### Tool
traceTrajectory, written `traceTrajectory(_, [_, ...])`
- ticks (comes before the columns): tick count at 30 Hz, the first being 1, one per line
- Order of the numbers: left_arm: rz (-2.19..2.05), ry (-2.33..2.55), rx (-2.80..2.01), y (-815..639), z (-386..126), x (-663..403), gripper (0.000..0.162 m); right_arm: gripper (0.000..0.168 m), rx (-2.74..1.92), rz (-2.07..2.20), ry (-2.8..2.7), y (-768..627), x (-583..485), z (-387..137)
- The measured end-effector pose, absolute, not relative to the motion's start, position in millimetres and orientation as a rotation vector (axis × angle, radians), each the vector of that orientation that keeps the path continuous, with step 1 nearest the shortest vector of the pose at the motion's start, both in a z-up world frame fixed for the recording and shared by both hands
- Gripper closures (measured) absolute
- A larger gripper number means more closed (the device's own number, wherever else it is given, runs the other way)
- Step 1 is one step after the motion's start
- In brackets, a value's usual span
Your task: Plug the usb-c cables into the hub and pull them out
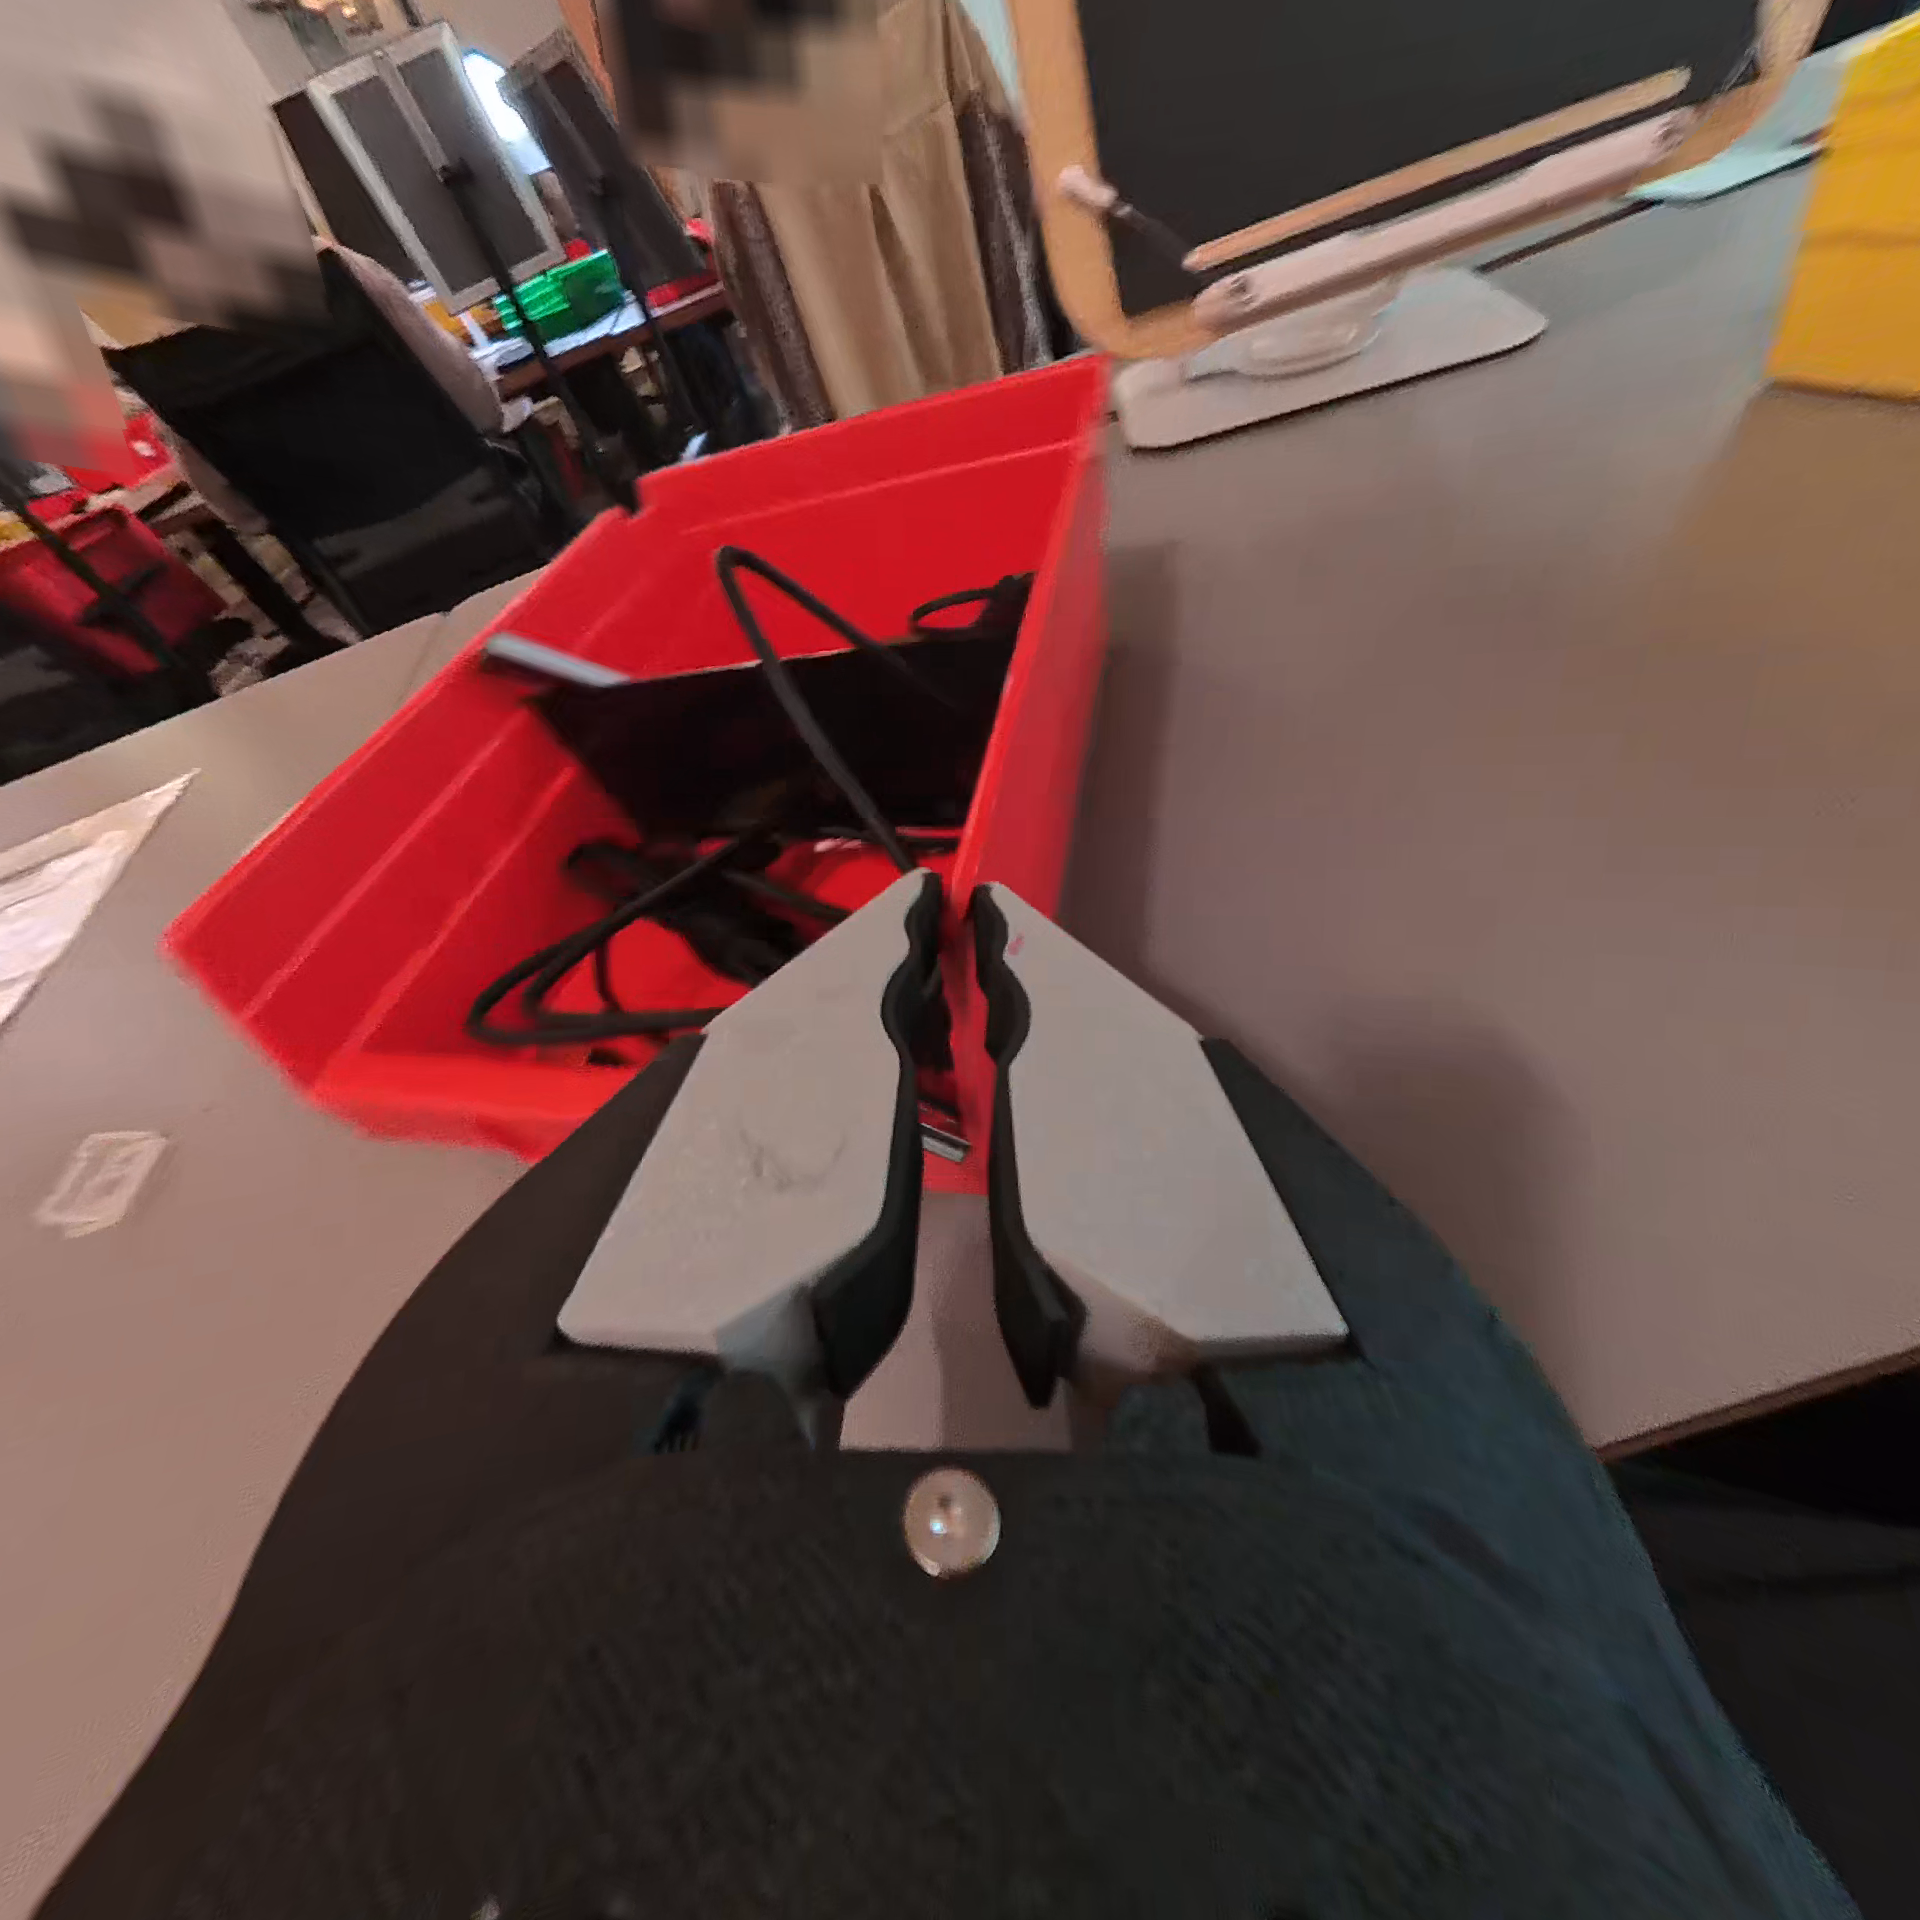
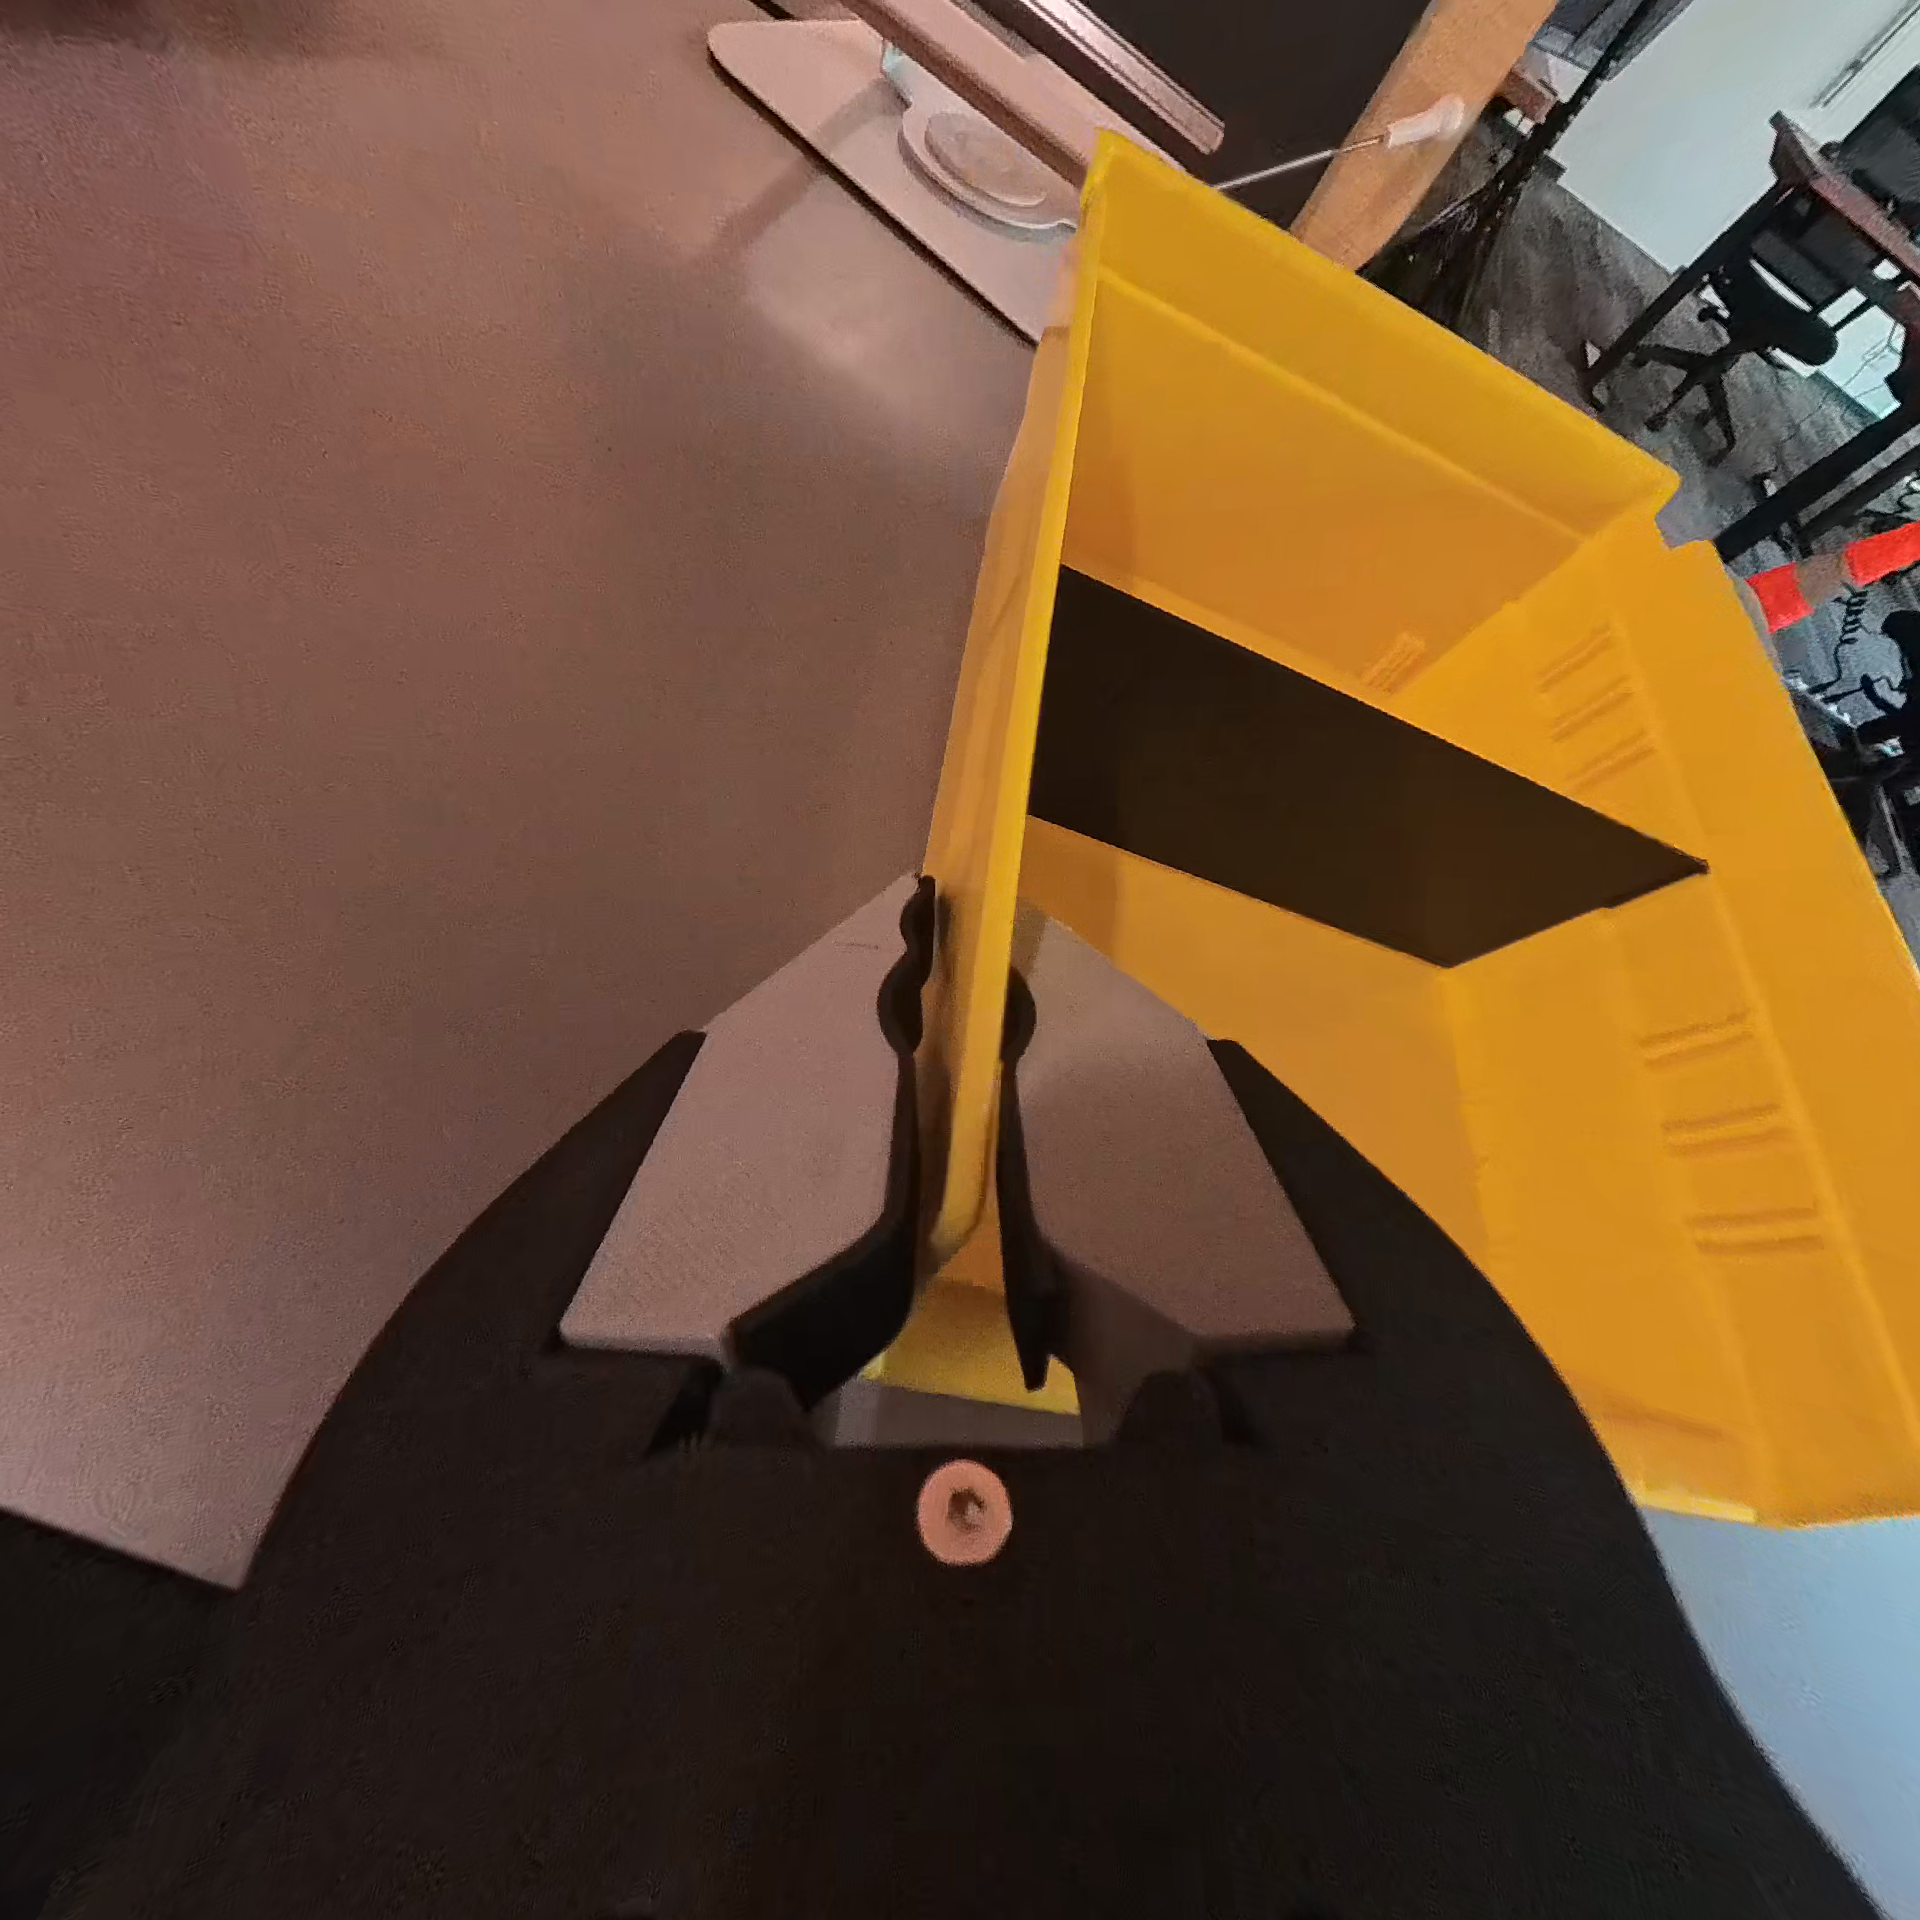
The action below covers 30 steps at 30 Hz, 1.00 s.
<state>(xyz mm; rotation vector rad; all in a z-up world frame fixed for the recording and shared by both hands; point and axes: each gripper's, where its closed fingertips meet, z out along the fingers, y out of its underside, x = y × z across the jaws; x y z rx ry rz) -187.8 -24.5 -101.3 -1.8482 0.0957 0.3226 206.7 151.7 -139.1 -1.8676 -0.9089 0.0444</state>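
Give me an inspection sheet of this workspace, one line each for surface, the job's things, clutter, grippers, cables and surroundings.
Surface: grey-brown matte tabletop, bare between the two bins.
Job's things: black cables lie in the red plastic bin; hub not identifiable.
Clutter: yellow plastic bin with a black divider panel, nothing else seen inside; white paper sheet at the table's left edge; flat white stand base at the back.
Grippers: left gripper shut on the red bin's right wall; right gripper shut on the yellow bin's left wall.
Cables: tangled, one loop rising over a black divider.
Surroundings: chairs, desks, monitors; blurred.
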Motion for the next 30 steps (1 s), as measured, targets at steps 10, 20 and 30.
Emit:
traceTrajectory(10, [0.156, 0.459, -1.940, -40.5, -68.3, -107.9, 0.115, 0.122, -1.686, 0.272, -0.871, 100.9, 177.7, -55.7])
traceTrajectory(20, [0.592, 0.732, -2.305, 42.3, -54.2, -300.5, 0.125, 0.100, -1.602, 0.906, -1.260, 70.3, 22.6, -83.8])
traceTrajectory(30, [0.798, 1.007, -2.385, 80.4, -82.8, -355.9, 0.153, 0.112, -1.683, 0.806, -1.442, 123.8, -25.5, -154.2])
